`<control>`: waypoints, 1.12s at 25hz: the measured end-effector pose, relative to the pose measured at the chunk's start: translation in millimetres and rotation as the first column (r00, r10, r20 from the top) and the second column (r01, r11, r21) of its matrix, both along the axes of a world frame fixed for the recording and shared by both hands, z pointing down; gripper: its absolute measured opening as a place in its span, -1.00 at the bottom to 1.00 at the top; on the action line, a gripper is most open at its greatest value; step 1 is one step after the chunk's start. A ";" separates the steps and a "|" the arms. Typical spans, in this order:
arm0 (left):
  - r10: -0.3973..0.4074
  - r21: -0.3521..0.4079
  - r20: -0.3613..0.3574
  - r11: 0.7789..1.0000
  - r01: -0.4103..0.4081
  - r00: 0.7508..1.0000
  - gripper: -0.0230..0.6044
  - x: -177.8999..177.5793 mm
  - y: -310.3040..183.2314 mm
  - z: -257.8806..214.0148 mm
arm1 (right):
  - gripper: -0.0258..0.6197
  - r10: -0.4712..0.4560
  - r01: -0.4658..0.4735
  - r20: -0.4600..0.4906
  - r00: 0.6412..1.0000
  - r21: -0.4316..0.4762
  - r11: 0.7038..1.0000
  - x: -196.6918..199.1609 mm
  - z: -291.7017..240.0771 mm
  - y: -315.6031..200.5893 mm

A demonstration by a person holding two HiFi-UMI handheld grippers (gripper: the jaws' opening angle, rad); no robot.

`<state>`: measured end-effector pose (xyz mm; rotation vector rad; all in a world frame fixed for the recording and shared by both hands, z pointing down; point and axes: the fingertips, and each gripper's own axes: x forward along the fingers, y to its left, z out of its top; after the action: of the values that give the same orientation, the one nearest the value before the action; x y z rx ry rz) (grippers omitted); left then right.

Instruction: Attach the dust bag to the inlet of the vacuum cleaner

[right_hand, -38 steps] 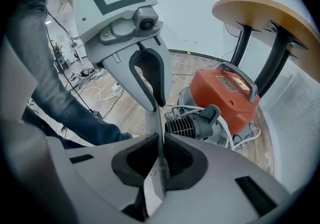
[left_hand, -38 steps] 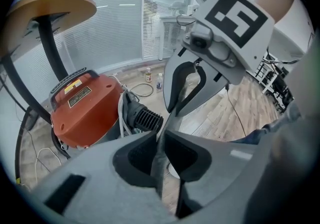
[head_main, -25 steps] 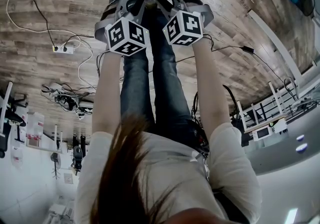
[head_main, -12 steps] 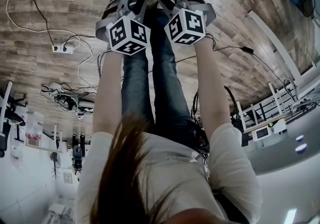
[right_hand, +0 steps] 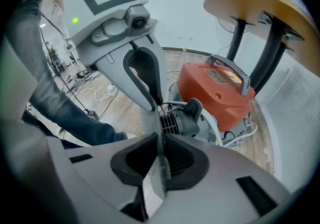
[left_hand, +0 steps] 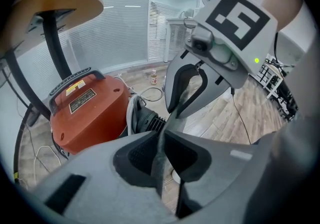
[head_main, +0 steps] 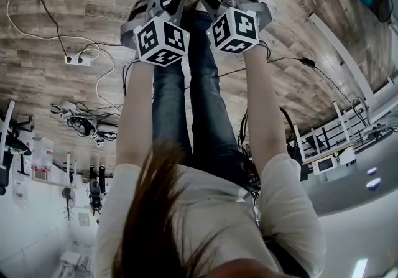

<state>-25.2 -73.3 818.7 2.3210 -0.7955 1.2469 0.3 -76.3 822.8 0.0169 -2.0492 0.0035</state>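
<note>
Hardly moved from before. Pinching thin, felty grey dust bag (left_hand: 159, 173) in near-closed left gripper (left_hand: 161, 138); just easing right gripper (right_hand: 159, 140) wider, yet gripping same flat sheet.

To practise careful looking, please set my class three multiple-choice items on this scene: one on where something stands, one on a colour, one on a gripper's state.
1. Where does the vacuum cleaner stand?
A on a chair
B on the floor under the round table
C on a shelf

2. What colour is its body?
A blue
B green
C orange-red

3. What is between the jaws of the left gripper?
A nothing
B a thin grey sheet of the dust bag
C a cable

Answers:
1 B: it sits low by the table's leg, with the tabletop above it.
2 C: the shell is orange-red.
3 B: the jaws are closed on the grey sheet.
</note>
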 end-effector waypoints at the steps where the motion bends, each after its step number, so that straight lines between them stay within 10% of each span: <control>1: -0.002 0.000 -0.001 1.000 0.002 1.000 -0.74 -0.2 -1.2 0.7 | -0.76 0.001 -0.001 0.000 1.000 -0.001 1.000 -0.3 0.9 -1.3; 28: -0.007 0.013 0.026 1.000 0.006 1.000 -0.74 -1.5 -22.0 9.3 | -0.72 0.036 -0.036 -0.013 0.999 -0.017 0.999 -1.1 9.3 -23.3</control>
<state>-26.7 -95.4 828.0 2.3145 -0.8214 1.2757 -0.8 -99.6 832.1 0.0431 -2.0362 0.0429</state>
